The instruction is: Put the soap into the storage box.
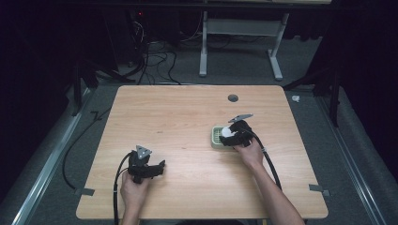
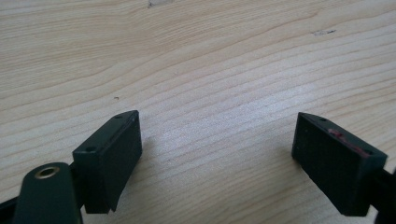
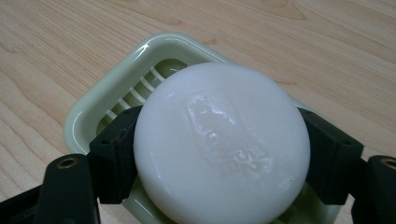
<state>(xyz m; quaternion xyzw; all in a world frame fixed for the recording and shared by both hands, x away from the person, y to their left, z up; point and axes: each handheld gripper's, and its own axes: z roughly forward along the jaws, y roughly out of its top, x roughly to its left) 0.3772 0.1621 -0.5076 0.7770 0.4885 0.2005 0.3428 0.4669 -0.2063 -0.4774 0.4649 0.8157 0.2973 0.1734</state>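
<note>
While my right gripper (image 3: pixel 219 154) clamps its 2 jaws on either side of 1 round white soap bar (image 3: pixel 222 144), that bar sits over the pale green slatted soap dish (image 3: pixel 116 93), right of centre on the wooden table (image 1: pixel 187 112); whether the bar touches the slats I cannot tell. My left gripper (image 2: pixel 217 158), item 2, holds its jaws spread wide with bare wood between them, at the table's near left, well apart from the dish.
</note>
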